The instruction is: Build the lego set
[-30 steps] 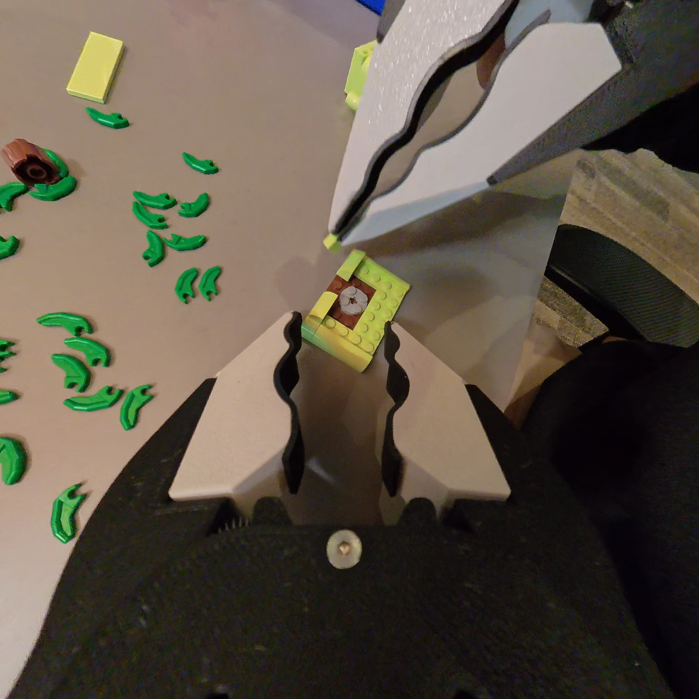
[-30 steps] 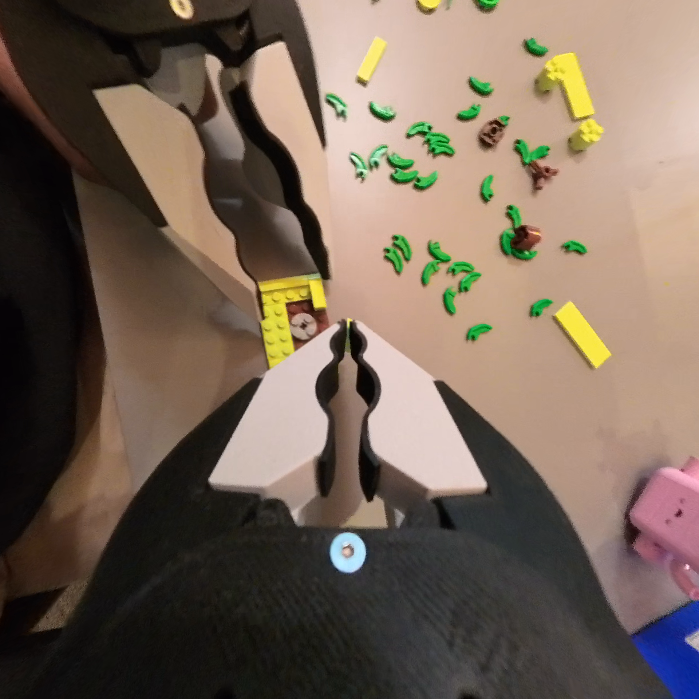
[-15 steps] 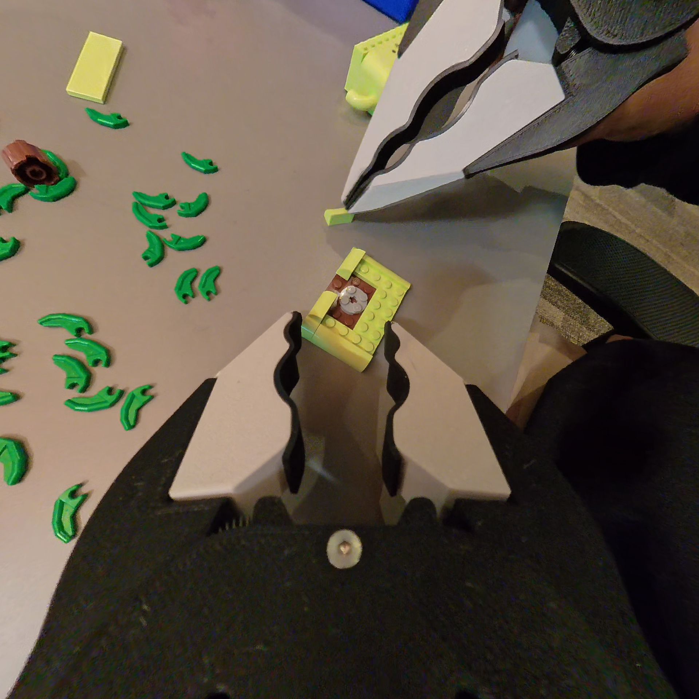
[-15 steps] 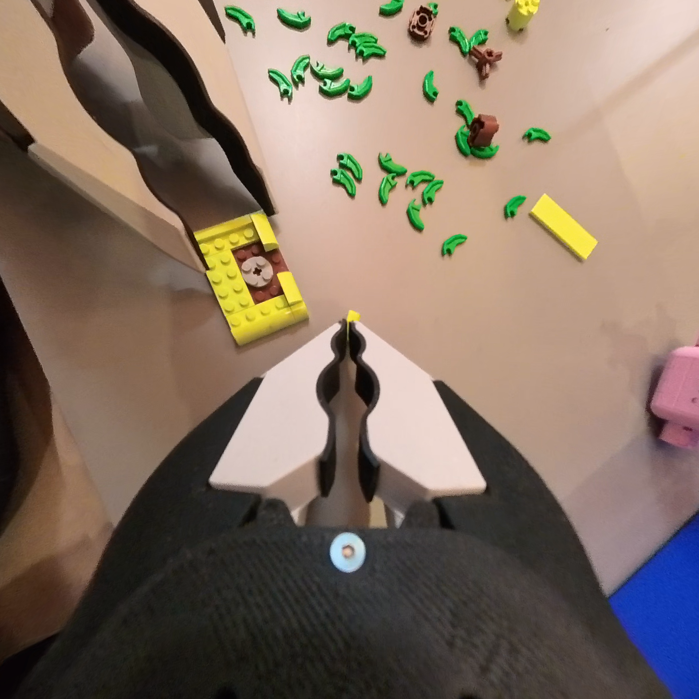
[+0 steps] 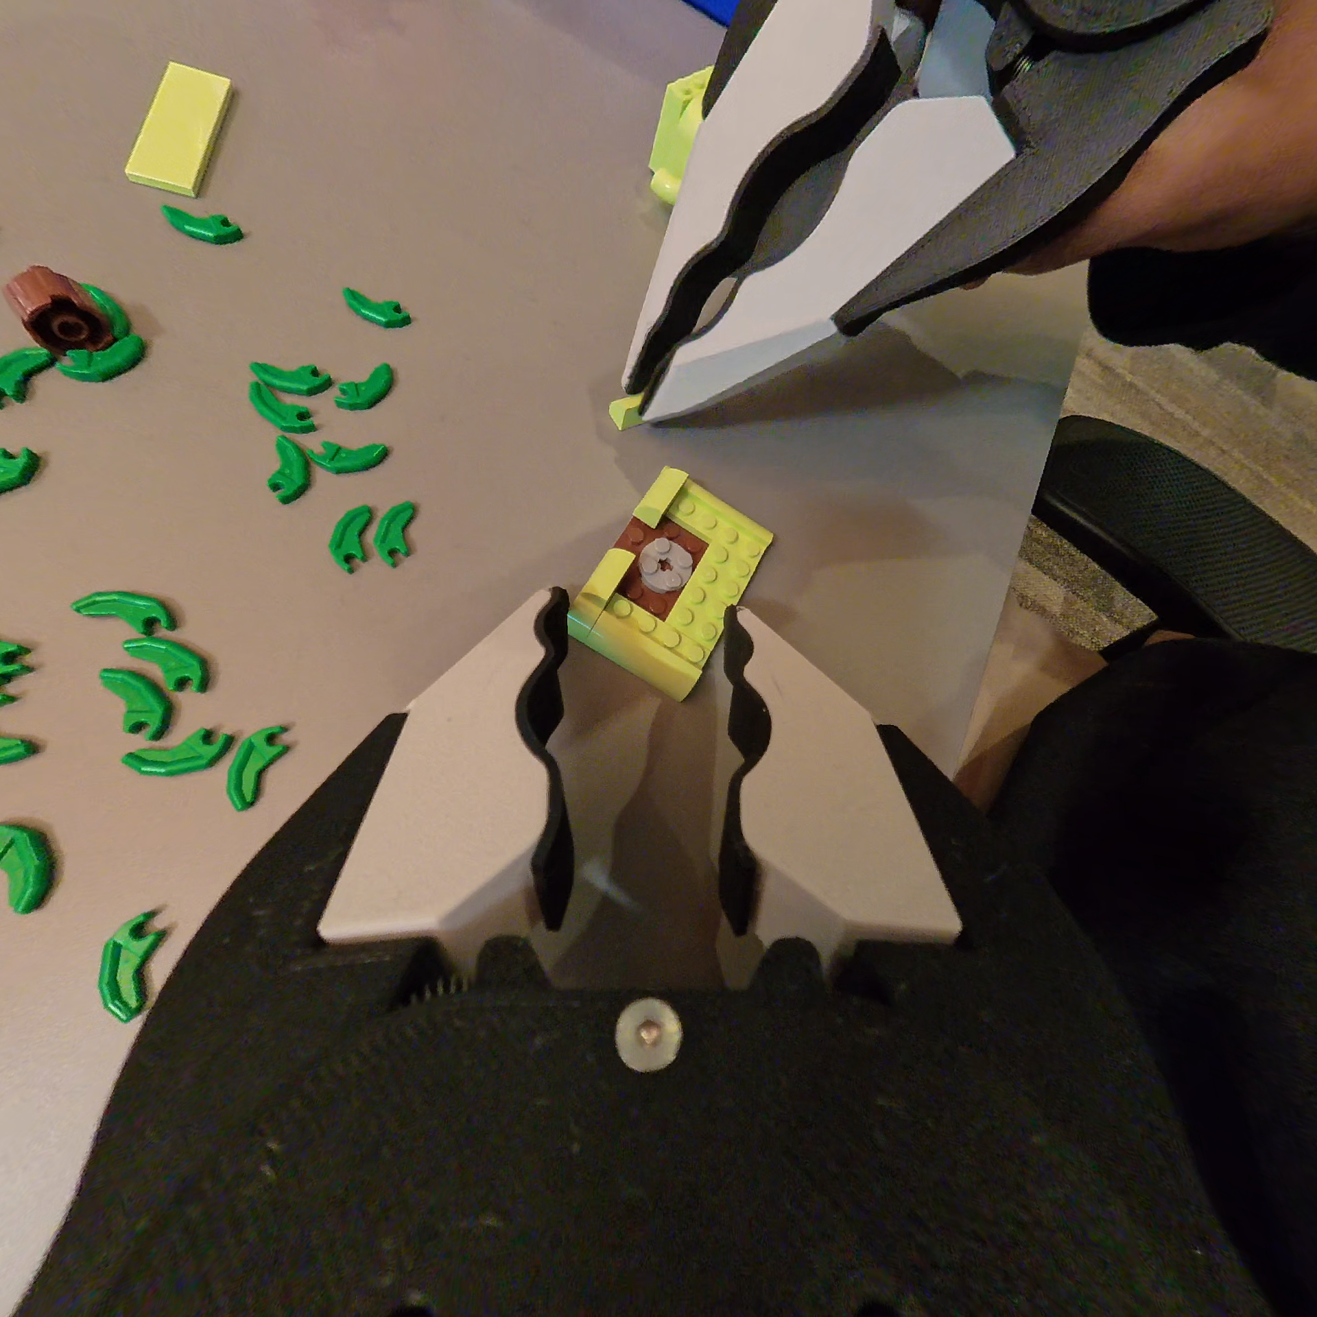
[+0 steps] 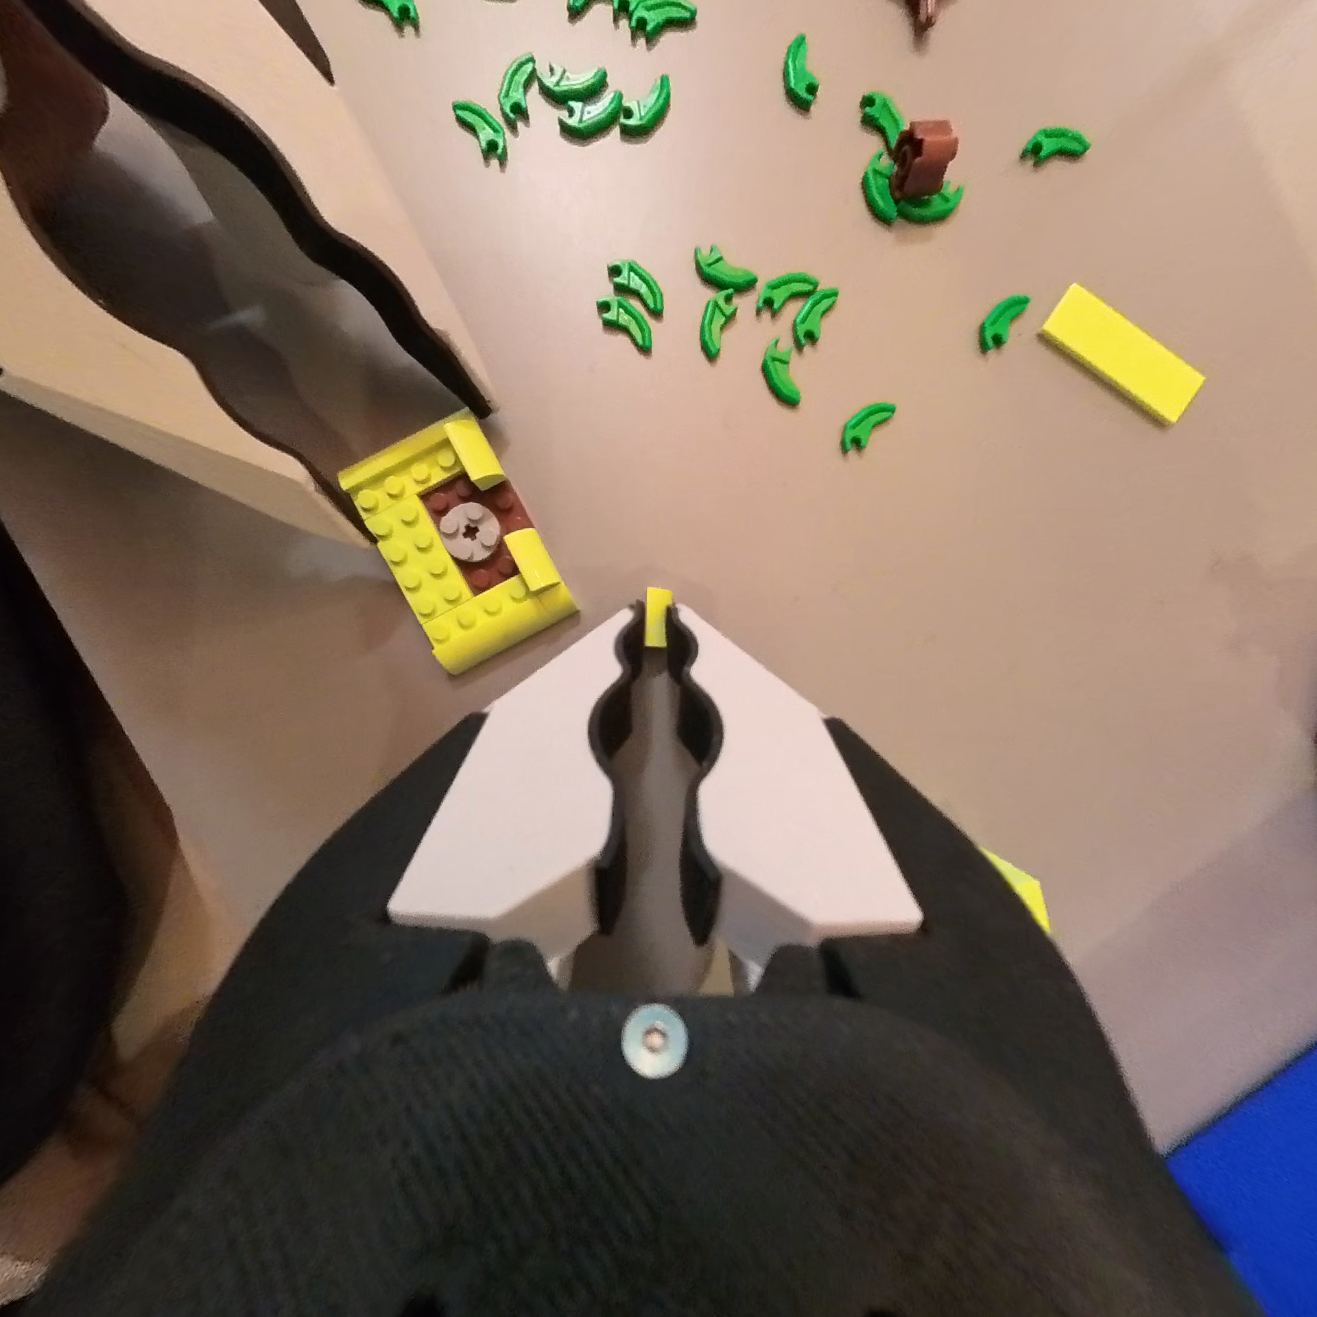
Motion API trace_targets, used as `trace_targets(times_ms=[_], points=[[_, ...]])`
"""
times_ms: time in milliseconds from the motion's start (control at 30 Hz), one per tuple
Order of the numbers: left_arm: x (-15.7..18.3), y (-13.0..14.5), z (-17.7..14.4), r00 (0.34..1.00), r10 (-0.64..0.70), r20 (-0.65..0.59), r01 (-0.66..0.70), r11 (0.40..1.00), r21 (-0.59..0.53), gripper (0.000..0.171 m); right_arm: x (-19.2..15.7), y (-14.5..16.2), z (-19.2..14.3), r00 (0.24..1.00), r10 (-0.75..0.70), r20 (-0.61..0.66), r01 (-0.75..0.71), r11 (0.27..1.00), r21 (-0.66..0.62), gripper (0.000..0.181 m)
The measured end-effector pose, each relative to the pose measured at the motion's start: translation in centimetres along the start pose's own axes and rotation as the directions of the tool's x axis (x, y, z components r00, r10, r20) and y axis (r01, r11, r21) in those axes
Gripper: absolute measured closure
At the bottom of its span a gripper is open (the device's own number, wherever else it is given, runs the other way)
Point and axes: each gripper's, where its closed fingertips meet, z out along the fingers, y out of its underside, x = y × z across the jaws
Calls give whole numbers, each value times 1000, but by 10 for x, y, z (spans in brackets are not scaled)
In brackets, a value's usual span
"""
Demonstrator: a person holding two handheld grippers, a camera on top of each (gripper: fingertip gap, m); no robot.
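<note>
The jaws of the right gripper (image 6: 654, 613) pinch a tiny, light, slippery yellow piece (image 6: 656, 617); the left gripper's (image 5: 645, 602) jaws stand apart, bracketing the rigid lime base plate (image 5: 702, 595) by its edges.

Left gripper (image 5: 645, 613) reaching low and forward, jaws standing wide apart, tips bracketing the near edge of the small build (image 5: 670, 581). Right gripper (image 6: 657, 614) angling down from the far side, jaws pinching a tiny yellow-green piece (image 6: 656, 617) at the very tips. Bare hand (image 5: 1204, 171) wrapping the right gripper's black body.
</note>
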Motion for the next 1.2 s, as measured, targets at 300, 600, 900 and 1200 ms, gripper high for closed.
trace_targets(times_ms=[300,600,900,1200], points=[[0,2,0,1000,0,-1,0,1000,-12,130,-30,-35,-15,982,-177,71,164,973,163,178],[0,5,1,1000,-12,-9,11,1000,-28,131,-48,-40,-12,887,-441,140,401,884,240,178],[-1,4,1,999,-32,-23,32,999,-24,133,-46,-33,-2,847,-491,202,455,868,200,178],[-1,4,1,999,-35,-27,35,999,-24,135,-46,-30,0,839,-499,216,469,865,178,178]])
